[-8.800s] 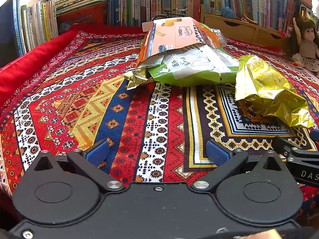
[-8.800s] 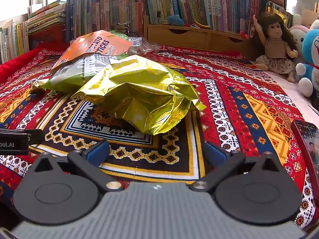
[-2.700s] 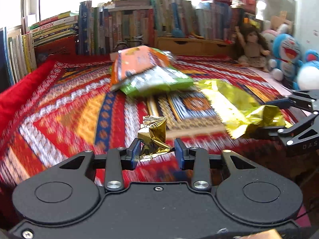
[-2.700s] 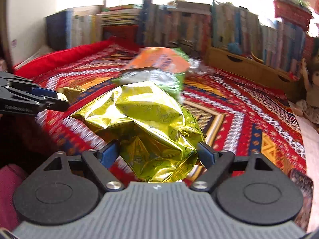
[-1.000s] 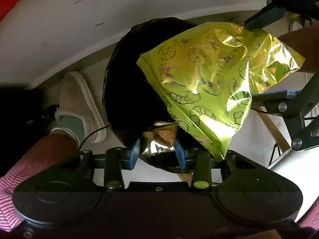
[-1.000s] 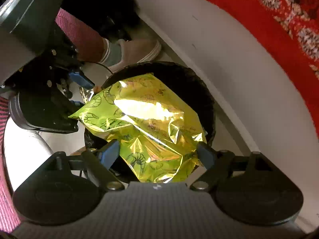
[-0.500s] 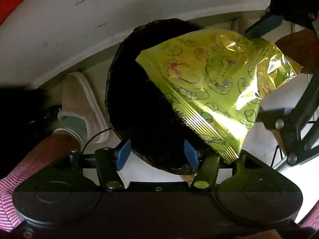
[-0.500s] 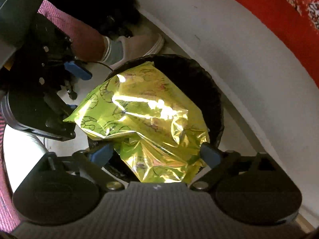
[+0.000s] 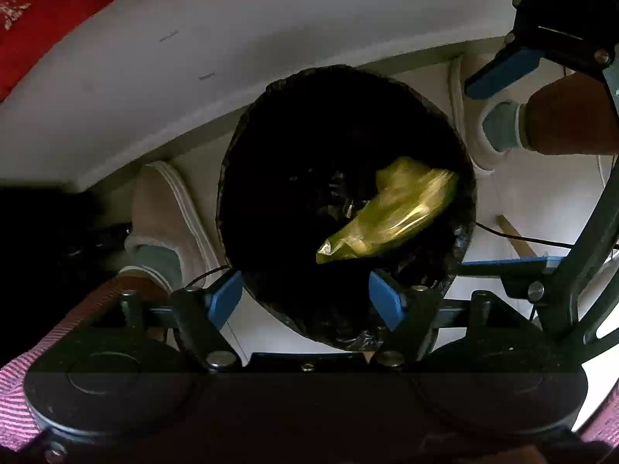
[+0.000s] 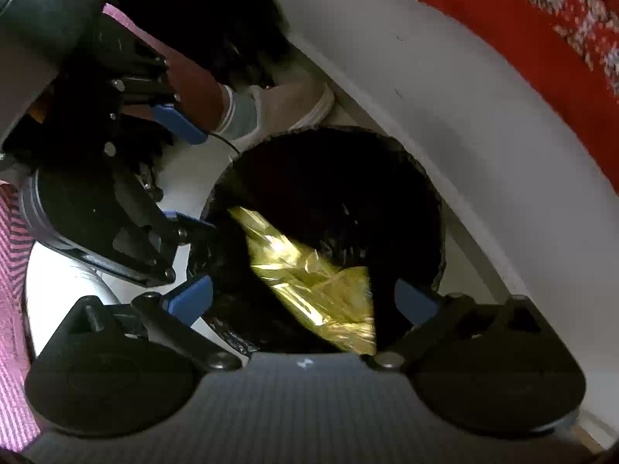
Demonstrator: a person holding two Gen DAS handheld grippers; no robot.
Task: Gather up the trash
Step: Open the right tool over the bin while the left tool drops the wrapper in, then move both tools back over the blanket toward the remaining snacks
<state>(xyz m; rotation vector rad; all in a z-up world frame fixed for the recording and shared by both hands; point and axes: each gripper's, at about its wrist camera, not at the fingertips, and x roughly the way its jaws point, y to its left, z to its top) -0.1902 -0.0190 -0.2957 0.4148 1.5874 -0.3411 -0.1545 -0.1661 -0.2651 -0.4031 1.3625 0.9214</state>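
A round bin lined with a black bag stands on the floor below both grippers. A gold foil snack bag lies blurred inside its mouth, free of any finger. My left gripper hangs open over the bin's near rim with nothing between its blue pads. My right gripper is open above the bin too, empty; in the left wrist view it shows at the right edge. The small gold wrapper is not visible in the dark bin.
A person's feet in beige slippers stand on either side of the bin. A white bed edge with a red patterned cover runs behind it. A thin black cable crosses the floor at right.
My right gripper has opened wide and the gold snack bag has dropped from it into the bin. The left gripper has spread further; its small gold wrapper fell a moment before.
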